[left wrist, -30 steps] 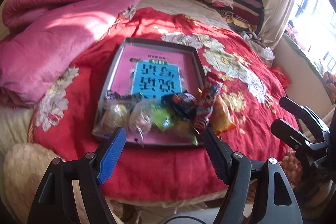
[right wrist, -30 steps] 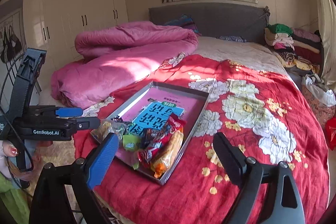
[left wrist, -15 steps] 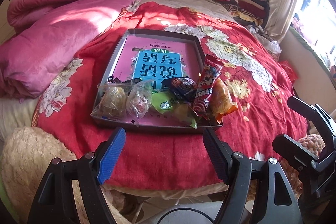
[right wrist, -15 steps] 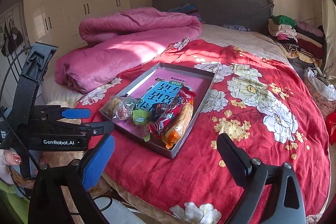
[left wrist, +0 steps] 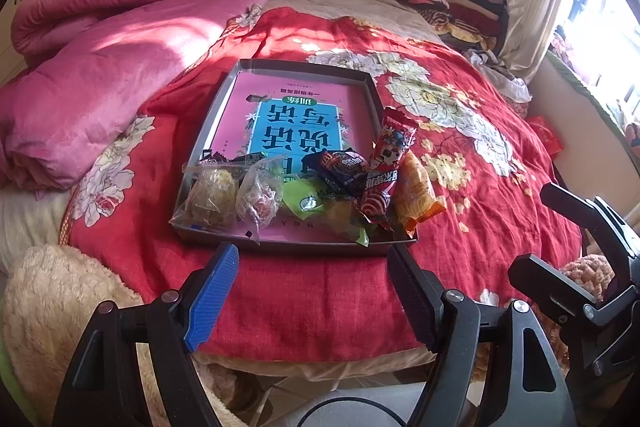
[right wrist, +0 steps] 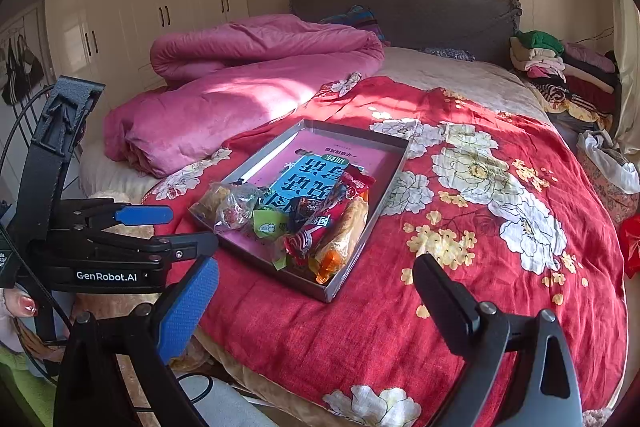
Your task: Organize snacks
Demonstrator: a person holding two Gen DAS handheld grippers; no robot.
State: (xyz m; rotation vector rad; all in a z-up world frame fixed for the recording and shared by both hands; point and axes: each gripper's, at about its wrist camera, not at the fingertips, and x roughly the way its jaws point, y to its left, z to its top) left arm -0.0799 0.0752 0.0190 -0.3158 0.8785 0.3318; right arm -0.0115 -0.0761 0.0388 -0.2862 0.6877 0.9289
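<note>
A shallow grey tray (left wrist: 208,131) lined with a pink and blue book cover lies on the red flowered bedspread (left wrist: 460,227). Its near end holds a pile of snacks: a clear bag of yellowish pastry (left wrist: 210,197), a clear bag of reddish sweets (left wrist: 258,201), a green packet (left wrist: 306,199), a dark packet (left wrist: 340,167), a long red packet (left wrist: 386,163) and an orange packet (left wrist: 416,195). My left gripper (left wrist: 312,251) hovers open just short of the tray's front wall. My right gripper (right wrist: 316,263) stands wide open before the tray (right wrist: 360,267), holding nothing.
A bunched pink quilt (left wrist: 100,67) fills the bed's left side. Folded clothes (right wrist: 560,67) are stacked at the far right by the grey headboard (right wrist: 420,15). A beige fluffy cushion (left wrist: 48,307) sits below the bed's near left corner. A fingertip (right wrist: 24,307) shows behind the left gripper (right wrist: 172,227).
Both views have shifted slightly, so the tray sits a little higher in them. The right gripper's jaws have spread a bit wider. The snacks have stayed where they were.
</note>
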